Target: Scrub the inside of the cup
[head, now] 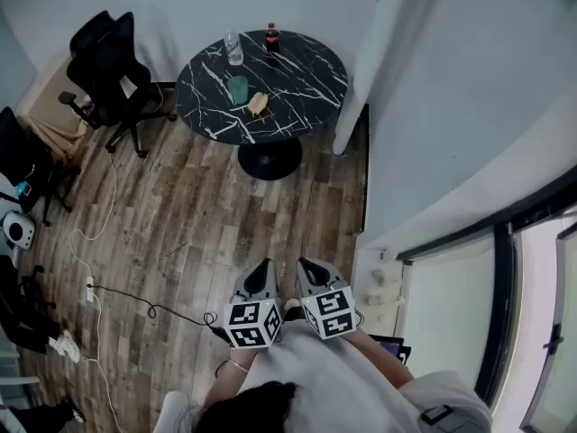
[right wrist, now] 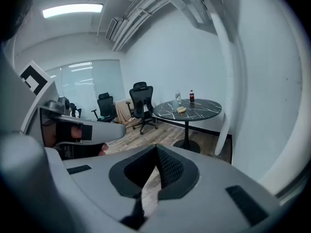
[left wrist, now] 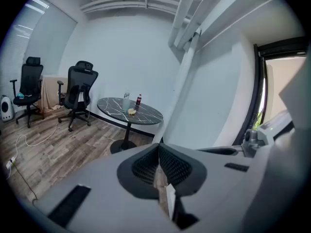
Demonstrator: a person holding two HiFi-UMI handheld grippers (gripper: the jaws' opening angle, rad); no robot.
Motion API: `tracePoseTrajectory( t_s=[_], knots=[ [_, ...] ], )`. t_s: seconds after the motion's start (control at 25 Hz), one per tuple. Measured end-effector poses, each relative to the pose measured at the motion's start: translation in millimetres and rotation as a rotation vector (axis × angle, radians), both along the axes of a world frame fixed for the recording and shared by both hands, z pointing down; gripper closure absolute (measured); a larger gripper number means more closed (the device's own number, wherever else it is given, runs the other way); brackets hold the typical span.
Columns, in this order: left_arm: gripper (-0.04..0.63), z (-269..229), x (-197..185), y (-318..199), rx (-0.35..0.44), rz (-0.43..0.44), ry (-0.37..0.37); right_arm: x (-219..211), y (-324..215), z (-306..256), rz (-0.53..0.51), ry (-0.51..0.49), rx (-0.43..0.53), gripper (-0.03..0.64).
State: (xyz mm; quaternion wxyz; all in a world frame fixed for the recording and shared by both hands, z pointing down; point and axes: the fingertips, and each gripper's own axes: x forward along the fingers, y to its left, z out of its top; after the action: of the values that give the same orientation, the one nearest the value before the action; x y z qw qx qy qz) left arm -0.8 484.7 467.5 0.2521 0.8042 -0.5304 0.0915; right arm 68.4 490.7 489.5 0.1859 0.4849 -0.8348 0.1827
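Observation:
A green cup (head: 238, 89) stands on the round black marble table (head: 306, 79) far ahead, with a yellowish sponge (head: 259, 103) lying just right of it. In the right gripper view the sponge (right wrist: 181, 109) is a small pale spot on that table (right wrist: 199, 108). My left gripper (head: 262, 272) and right gripper (head: 306, 270) hang side by side over the wooden floor, close to my body and well short of the table. Both are shut with nothing between their jaws. In their own views, the left gripper (left wrist: 159, 147) and right gripper (right wrist: 156, 149) show meshed pads pressed together.
A clear water bottle (head: 233, 48) and a cola bottle (head: 271, 37) stand at the table's far edge. Black office chairs (head: 108, 66) are to the left, a white pillar (head: 361, 70) just right of the table. Cables and a power strip (head: 88, 290) lie on the floor at left.

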Motion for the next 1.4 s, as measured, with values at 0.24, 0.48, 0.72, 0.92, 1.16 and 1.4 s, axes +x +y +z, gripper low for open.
tracePoseTrajectory(
  t_s=[0.24,0.48,0.72,0.92,1.16,1.4],
  knots=[
    [0.584,3,-2,-7,-0.007,-0.009,-0.015,4,-13,-3,0.025,-0.074,0.010,0.580],
    [0.584,9,-2,-15,-0.045,-0.013,0.027,1,-19,-1,0.005,-0.103,-0.011,0.580],
    [0.584,13,1,-38,-0.039,0.008,0.033,8,-38,2,0.040,-0.103,0.003,0.580],
    [0.584,10,4,-66,-0.013,0.038,0.008,7,-64,2,0.051,-0.076,0.018,0.580],
    [0.584,14,-13,-102,-0.029,0.005,0.020,-3,-103,2,0.042,-0.057,0.018,0.579],
    [0.584,13,-24,-152,-0.025,0.005,0.012,-7,-153,0,0.062,-0.056,0.007,0.578]
  ],
)
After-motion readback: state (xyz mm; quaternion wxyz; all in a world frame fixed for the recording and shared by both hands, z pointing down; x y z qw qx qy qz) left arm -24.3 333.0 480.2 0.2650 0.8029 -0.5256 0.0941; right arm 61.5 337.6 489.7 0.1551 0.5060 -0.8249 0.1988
